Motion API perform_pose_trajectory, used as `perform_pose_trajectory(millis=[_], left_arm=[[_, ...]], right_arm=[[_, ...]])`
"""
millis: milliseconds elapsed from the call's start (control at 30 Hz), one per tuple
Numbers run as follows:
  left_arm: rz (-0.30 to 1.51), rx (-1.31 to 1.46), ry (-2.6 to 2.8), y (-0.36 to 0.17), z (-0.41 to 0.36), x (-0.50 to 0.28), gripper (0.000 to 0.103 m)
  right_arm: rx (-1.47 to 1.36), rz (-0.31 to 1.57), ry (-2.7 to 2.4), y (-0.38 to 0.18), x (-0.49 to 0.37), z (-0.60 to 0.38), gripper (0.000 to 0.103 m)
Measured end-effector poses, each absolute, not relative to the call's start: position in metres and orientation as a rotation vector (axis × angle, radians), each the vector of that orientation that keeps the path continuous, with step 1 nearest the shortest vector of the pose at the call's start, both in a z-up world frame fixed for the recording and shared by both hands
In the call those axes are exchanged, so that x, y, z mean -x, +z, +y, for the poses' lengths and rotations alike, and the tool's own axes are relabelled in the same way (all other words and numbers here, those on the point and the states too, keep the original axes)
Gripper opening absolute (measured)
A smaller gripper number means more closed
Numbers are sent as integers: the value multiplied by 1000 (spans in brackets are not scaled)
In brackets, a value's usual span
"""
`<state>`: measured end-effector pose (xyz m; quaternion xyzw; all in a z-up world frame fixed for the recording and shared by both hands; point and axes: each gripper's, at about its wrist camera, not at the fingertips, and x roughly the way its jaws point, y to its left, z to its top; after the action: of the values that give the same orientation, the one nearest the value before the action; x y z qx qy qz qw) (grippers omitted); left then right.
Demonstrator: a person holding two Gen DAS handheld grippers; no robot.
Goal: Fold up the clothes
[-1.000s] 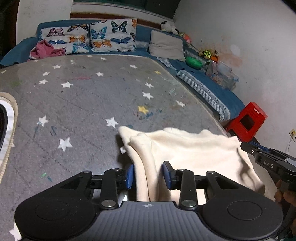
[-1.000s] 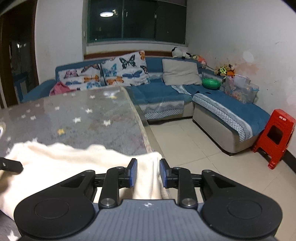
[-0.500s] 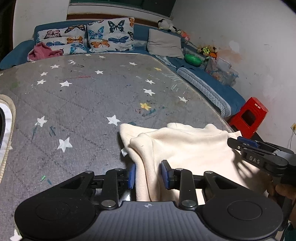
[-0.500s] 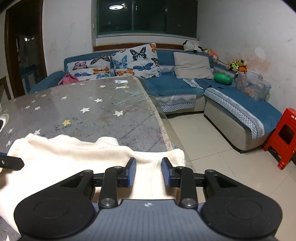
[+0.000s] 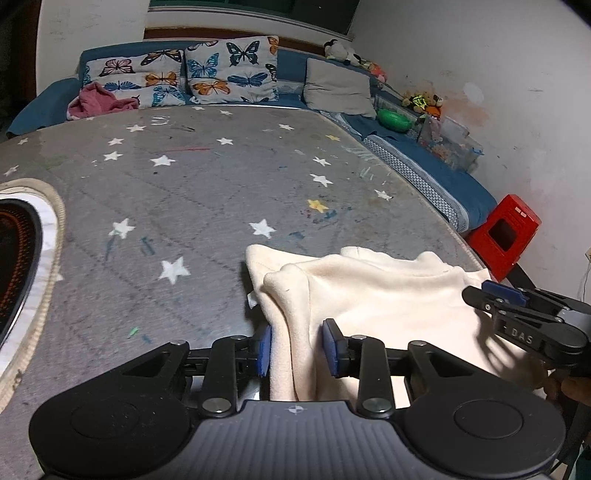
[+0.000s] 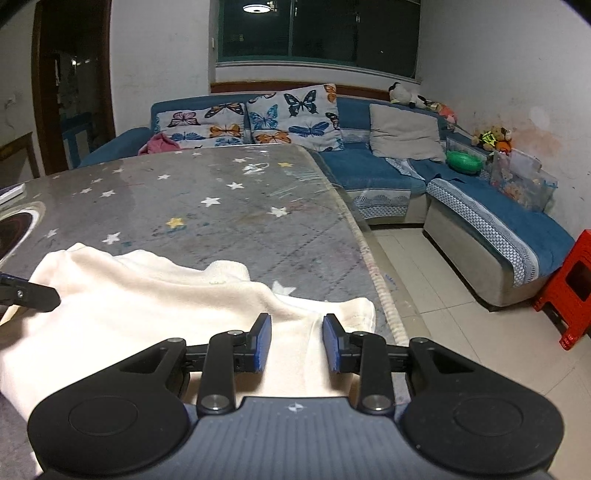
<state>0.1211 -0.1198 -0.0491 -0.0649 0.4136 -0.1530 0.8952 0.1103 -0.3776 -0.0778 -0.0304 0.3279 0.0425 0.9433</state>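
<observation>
1. At the near edge of the table, the left gripper (image 5: 297, 347) has its blue pads clamped on a bunched fold of a cream fleece garment (image 5: 373, 295).
2. To the right, the right gripper (image 6: 295, 343) is likewise clamped on the garment's hem.
3. The garment lies on a grey star-patterned tabletop (image 5: 207, 184), by its right edge.
4. Far behind stands a blue sofa (image 6: 373, 170).

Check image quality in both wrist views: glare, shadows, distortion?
Left wrist: strong fisheye bowing of the table; the right gripper throws a finger shadow on the cream garment. Right wrist: ceiling lamp mirrored in the dark window, sheen on the tabletop, dark corner vignette.
</observation>
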Motion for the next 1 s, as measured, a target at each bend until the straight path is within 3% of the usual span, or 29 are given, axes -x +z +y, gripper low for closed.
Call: perform_pose_trajectory(millis=[433,1000], left_arm=[[755,81,-420,-21,-127,-74,35],[787,25,-473,-43,-152,-56,39]], right_arm=[[48,604,154,-57,-33,-365,32],[70,561,152,-56,5,-344,40]])
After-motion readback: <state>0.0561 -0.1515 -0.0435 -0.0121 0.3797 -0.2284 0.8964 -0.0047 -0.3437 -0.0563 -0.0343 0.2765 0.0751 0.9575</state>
